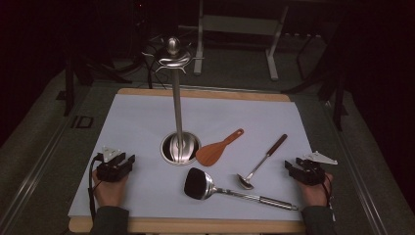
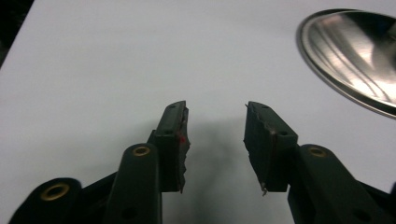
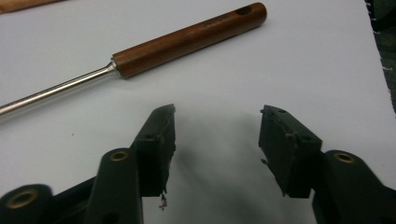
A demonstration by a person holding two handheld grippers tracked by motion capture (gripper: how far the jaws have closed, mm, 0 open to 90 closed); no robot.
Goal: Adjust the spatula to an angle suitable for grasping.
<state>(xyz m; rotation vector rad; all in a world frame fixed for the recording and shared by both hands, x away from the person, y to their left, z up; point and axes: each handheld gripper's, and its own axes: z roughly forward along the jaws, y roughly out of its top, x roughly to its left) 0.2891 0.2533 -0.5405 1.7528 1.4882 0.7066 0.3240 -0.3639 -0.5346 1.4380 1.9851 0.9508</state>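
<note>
High view: both claws, left (image 1: 119,162) and right (image 1: 299,169), rest released on the counter (image 1: 137,122). Small ladle (image 1: 260,164) lies diagonal, wooden handle pointing far-right; upright rack (image 1: 178,98) stands centre.

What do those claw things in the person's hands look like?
Both are black. The left gripper and right gripper each have two blocky jaws with brass-ringed holes, a grey three-cornered plate on top and a black cable trailing back. The person wears dark sleeves.
</note>
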